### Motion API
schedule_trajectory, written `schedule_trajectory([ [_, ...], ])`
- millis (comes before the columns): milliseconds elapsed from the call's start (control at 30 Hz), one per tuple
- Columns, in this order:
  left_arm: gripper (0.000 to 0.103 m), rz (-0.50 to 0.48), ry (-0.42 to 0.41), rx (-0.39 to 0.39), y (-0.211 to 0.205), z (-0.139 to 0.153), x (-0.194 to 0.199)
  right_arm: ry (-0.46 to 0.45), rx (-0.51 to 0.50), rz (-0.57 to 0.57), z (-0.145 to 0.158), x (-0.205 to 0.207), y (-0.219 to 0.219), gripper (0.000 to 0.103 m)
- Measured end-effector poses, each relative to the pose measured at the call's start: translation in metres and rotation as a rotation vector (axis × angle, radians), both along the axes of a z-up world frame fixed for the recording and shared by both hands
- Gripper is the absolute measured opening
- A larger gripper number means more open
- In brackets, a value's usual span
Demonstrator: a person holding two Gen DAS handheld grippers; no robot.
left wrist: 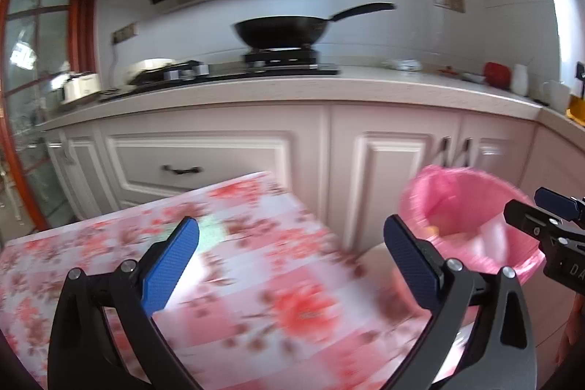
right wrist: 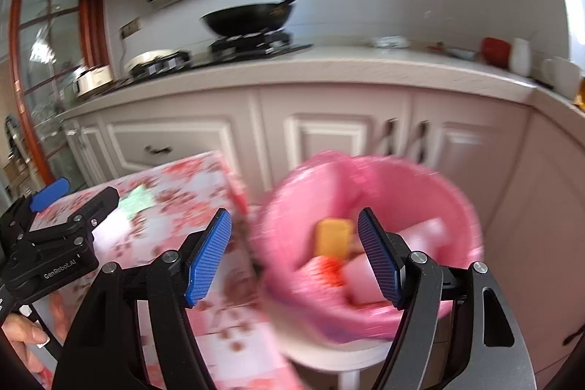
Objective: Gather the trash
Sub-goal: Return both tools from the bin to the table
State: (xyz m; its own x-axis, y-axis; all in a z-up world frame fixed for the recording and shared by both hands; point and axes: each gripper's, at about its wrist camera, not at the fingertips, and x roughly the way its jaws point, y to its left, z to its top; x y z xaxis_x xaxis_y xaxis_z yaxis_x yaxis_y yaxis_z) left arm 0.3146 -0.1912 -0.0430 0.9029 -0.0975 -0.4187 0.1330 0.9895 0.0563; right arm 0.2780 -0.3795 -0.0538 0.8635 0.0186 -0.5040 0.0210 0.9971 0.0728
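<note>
Right wrist: right gripper (right wrist: 294, 256) jaws wide, empty, over pink bin (right wrist: 413, 185) w/ trash; left gripper (left wrist: 290, 260) wide too.

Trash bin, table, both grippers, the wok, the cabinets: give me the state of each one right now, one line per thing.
Trash bin: pink liner in, open, holding trash including an orange piece.
Left gripper: open, empty, over the table.
Right gripper: open, empty, in front of the bin.
Table: floral cloth on; a pale green scrap lies on it.
Wok: on the burner.
Cabinet doors: closed.
</note>
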Motion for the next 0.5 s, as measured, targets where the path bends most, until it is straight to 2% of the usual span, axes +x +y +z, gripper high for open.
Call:
schedule_trajectory([
  [300, 0.098, 0.174, 0.018, -0.003, 0.119, -0.018, -0.044, 0.067, 0.006, 0.123, -0.030, 0.009, 0.094, 0.073],
  [500, 0.098, 0.267, 0.037, -0.001, 0.181, -0.034, -0.069, 0.109, 0.002, 0.175, -0.045, 0.020, 0.142, 0.073],
])
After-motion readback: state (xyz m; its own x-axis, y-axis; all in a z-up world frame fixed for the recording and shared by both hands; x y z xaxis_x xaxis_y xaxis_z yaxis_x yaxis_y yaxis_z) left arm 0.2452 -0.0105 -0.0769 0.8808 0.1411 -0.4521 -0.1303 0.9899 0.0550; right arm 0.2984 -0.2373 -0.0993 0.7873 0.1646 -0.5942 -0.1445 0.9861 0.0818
